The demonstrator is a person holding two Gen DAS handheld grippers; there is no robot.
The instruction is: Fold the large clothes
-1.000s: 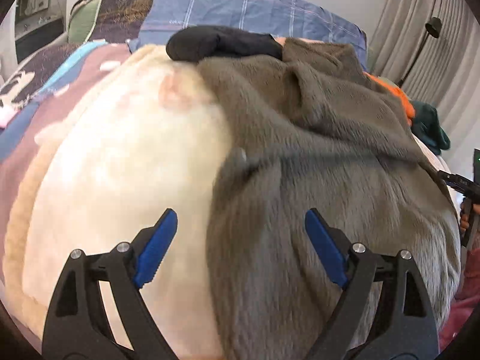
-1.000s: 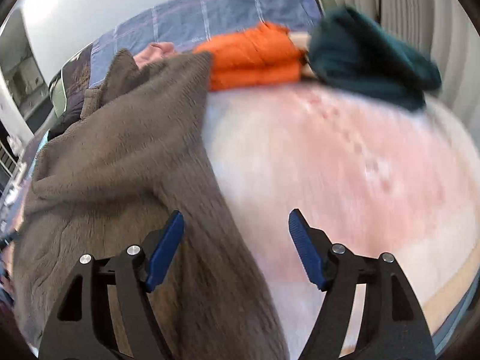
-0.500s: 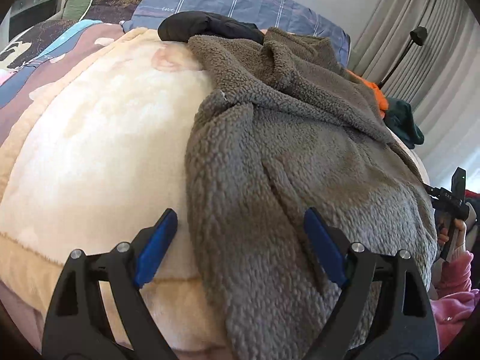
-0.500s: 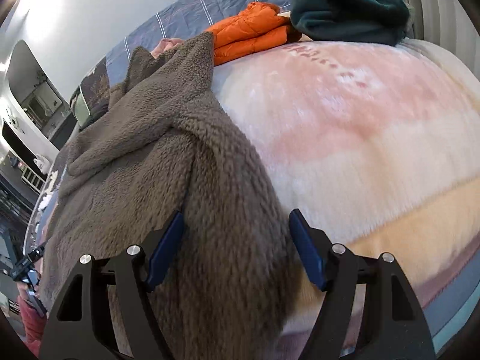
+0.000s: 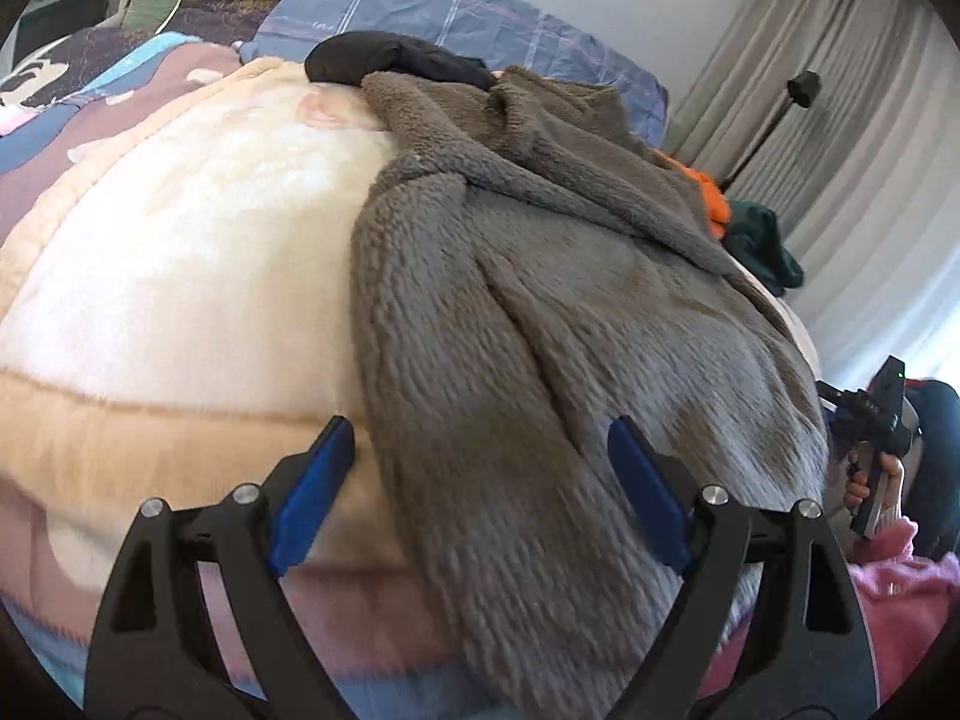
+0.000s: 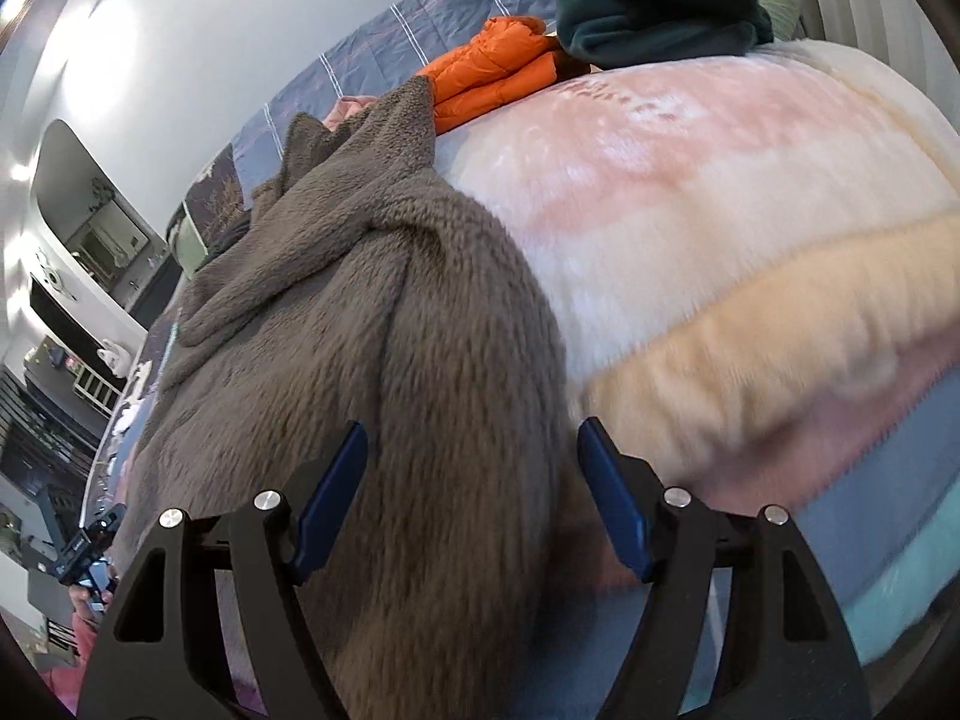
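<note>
A large grey-brown fleece garment point(image 5: 540, 312) lies spread along the bed, its lower end hanging over the near edge; it also shows in the right wrist view point(image 6: 372, 312). My left gripper point(image 5: 480, 480) is open and empty, its jaws straddling the garment's left hem at the bed edge. My right gripper point(image 6: 471, 480) is open and empty, its jaws straddling the garment's right hem. The right gripper also shows in the left wrist view point(image 5: 870, 420), beyond the garment's right side.
The bed carries a cream and pink plush blanket point(image 5: 180, 252). A black garment point(image 5: 390, 57) lies at the head end. An orange jacket point(image 6: 498, 72) and a dark green garment point(image 6: 654, 0) lie at the far side. Curtains point(image 5: 840, 150) hang on the right.
Both grippers have pulled back and dropped toward the near bed edge, so the garment's hanging hem now lies between the jaws. Both stay open.
</note>
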